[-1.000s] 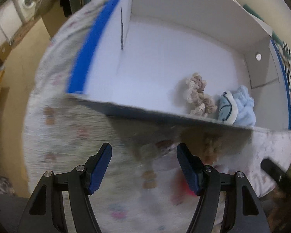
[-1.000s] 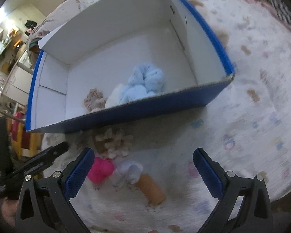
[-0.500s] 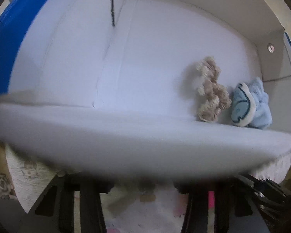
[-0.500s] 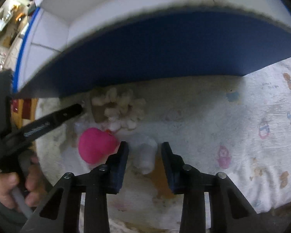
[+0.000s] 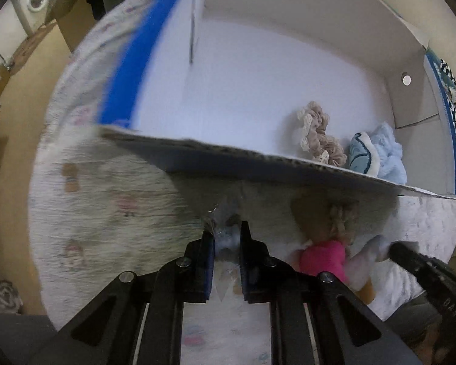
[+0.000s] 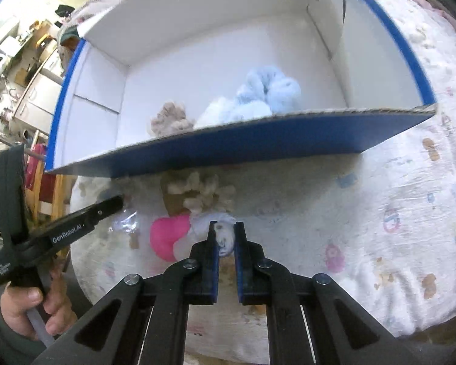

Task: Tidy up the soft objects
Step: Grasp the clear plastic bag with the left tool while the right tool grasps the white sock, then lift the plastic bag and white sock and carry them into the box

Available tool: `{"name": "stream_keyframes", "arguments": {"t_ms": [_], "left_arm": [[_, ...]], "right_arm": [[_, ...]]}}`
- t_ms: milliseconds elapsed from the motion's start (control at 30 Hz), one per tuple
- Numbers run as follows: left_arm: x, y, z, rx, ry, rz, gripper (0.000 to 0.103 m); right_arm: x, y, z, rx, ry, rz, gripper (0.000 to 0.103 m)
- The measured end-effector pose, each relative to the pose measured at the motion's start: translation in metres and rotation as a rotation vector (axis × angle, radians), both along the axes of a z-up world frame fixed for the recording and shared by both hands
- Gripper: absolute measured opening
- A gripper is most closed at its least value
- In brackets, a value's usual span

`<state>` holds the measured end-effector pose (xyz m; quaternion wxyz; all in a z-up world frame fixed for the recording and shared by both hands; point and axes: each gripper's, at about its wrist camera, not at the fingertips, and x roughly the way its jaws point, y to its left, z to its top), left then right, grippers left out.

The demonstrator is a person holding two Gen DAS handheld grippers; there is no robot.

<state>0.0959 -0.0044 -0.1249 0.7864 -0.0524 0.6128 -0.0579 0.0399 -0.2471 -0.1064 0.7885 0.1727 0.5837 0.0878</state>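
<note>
The bed (image 6: 395, 213), under a printed white sheet, carries everything. On it sits a blue box (image 6: 258, 143) with a white inside, its near wall facing both cameras. Two soft things already lie on the box floor by that wall: a pale blue fluffy bundle (image 6: 264, 97) and, just beside it, a beige scrunchie (image 6: 170, 118).

Outside, close against the near wall, is a small heap: a cream scrunchie (image 6: 200, 197), a pink soft piece (image 6: 167, 237) and a white fluffy piece (image 6: 225, 234).

The right hand-held gripper (image 6: 225, 240) is closed on the white fluffy piece, pinching it between the blue pads. The left hand-held gripper (image 5: 227, 240) is closed on a small crinkly clear bag (image 5: 225, 234) holding something bluish; what it holds is too blurred to tell.

The step in hand seems to be lifting both catches over the near wall into the box. To do it well, raise each straight up until it clears the cardboard edge, since the wall stands close ahead. The white piece touches the pink one, so lift slowly and see that it comes away alone. Release over bare floor, left of the beige scrunchie.
</note>
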Motion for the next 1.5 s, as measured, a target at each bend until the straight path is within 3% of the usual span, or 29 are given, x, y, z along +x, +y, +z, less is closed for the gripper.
{"name": "stream_keyframes", "arguments": {"t_ms": [267,367,633,833,1000,1200,1333,1500], "left_arm": [[-0.017,0.007,0.023,0.064,-0.070,0.010,0.013],[-0.033,0.029,0.025,0.081,-0.079,0.027,0.013],[-0.046,0.039,0.038,0.144,-0.133,0.067,0.013],[-0.058,0.056,0.075,0.190,-0.306,0.145,0.013],[-0.061,0.058,0.089,0.204,-0.368,0.152,0.013],[-0.073,0.055,0.105,0.230,-0.446,0.151,0.013],[-0.085,0.046,0.124,0.300,-0.580,0.144,0.013],[-0.095,0.035,0.142,0.318,-0.703,0.126,0.013]], "right_arm": [[-0.005,0.009,0.016,-0.032,-0.066,0.015,0.010],[-0.007,0.014,0.019,-0.046,-0.083,0.020,0.010],[-0.012,0.025,0.047,-0.143,-0.213,0.047,0.010],[-0.030,0.023,0.089,-0.075,-0.416,0.055,0.010],[-0.041,0.023,0.113,-0.081,-0.543,0.048,0.010],[-0.045,0.021,0.125,-0.107,-0.614,0.022,0.010],[-0.046,0.016,0.131,-0.100,-0.630,0.002,0.010],[-0.045,0.010,0.133,-0.095,-0.640,-0.020,0.010]]}}
